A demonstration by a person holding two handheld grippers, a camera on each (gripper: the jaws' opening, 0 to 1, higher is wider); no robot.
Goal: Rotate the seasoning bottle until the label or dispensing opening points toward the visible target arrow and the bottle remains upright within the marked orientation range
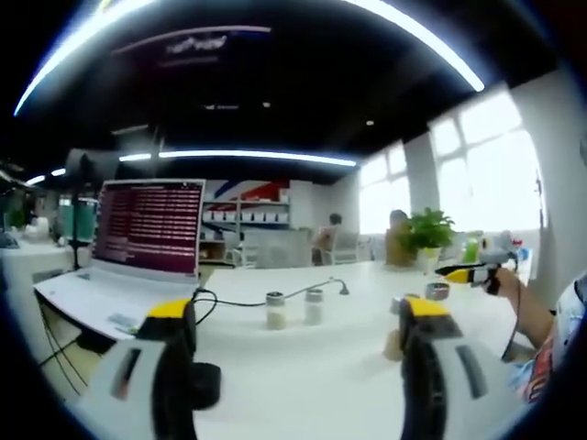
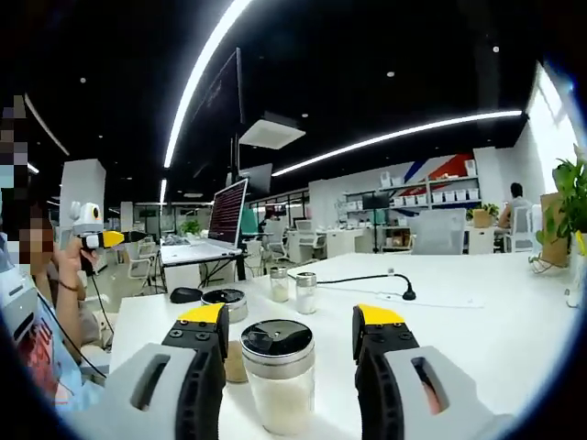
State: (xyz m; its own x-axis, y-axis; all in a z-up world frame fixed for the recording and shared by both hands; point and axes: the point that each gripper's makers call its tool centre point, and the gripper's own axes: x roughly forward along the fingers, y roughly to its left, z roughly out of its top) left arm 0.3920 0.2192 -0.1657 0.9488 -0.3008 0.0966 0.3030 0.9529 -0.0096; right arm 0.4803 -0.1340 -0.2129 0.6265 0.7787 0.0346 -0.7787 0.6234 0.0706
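Note:
A clear seasoning bottle (image 2: 277, 385) with a black lid and pale contents stands upright on the white table (image 2: 477, 330), close in the right gripper view. My right gripper (image 2: 290, 317) is open, one jaw on each side of the bottle, with a small gap on both sides. The same gripper (image 1: 472, 272) appears at the right of the left gripper view, held in a hand. My left gripper (image 1: 296, 312) is open above the table with nothing between its jaws. It also shows far left in the right gripper view (image 2: 92, 236), raised in a hand.
Two small shakers (image 1: 275, 310) (image 2: 278, 284) stand mid-table beside a desk microphone (image 2: 404, 295) and its cable. An open laptop (image 1: 147, 229) sits at one end, with a black mouse (image 2: 186, 295) and a black-lidded jar (image 2: 225, 302) nearby. A potted plant (image 1: 426, 229) stands at the far edge.

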